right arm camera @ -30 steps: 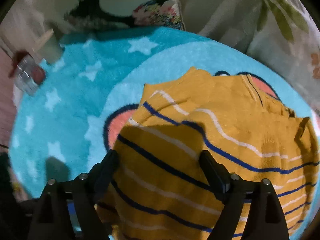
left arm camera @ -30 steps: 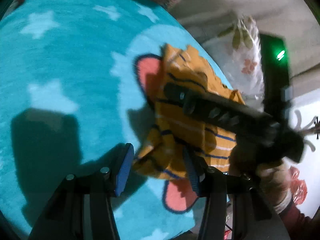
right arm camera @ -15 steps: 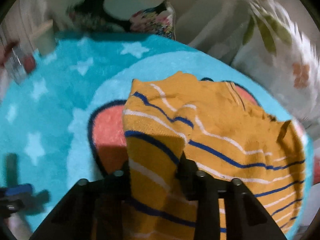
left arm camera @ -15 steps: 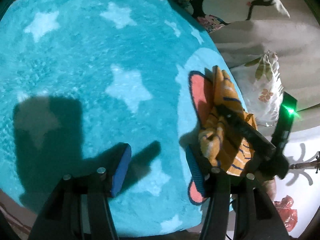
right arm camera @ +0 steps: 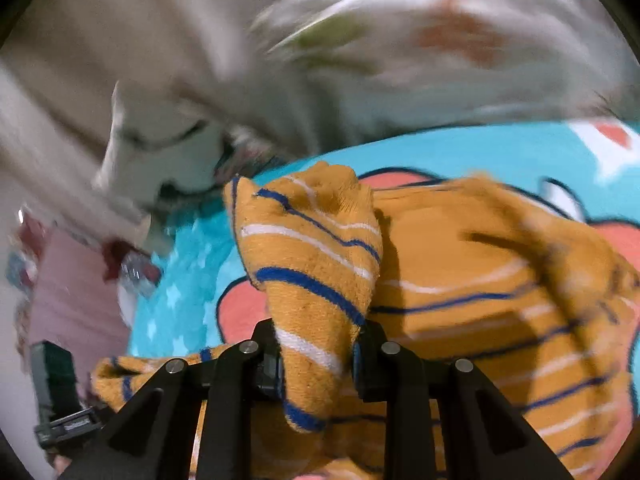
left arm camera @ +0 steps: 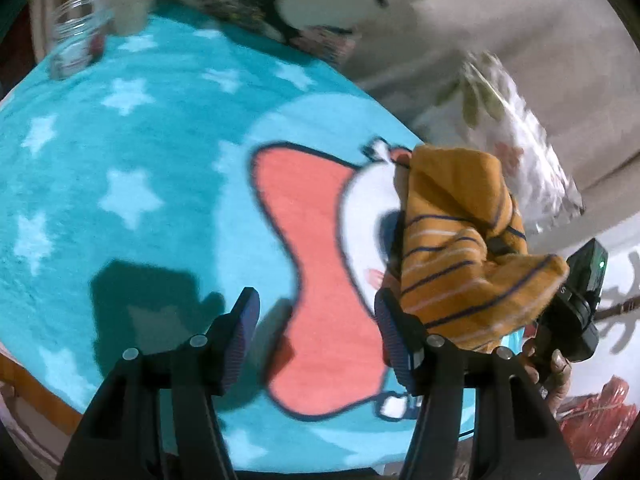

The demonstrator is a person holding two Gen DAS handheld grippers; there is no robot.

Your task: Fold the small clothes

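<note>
A small orange sweater [right arm camera: 472, 280] with navy and white stripes is bunched and partly lifted over the turquoise star blanket [left arm camera: 132, 148]. My right gripper [right arm camera: 316, 360] is shut on a fold of the sweater, which sticks up between its fingers. In the left wrist view the sweater [left arm camera: 456, 240] hangs at the right, draped over the right gripper's body. My left gripper [left arm camera: 316, 332] is open and empty above the blanket's coral bow shape [left arm camera: 316, 264], just left of the sweater.
A glass jar [left arm camera: 76, 44] and a beige cup [left arm camera: 134, 0] stand at the blanket's far left corner. A floral plastic bag [left arm camera: 508, 132] lies beyond the right edge. Red plastic [left arm camera: 596, 424] lies low at the right.
My right gripper closed on a fold of the sweater and lifted it, bunching the cloth. My left gripper drew back to the left off the sweater and stayed open.
</note>
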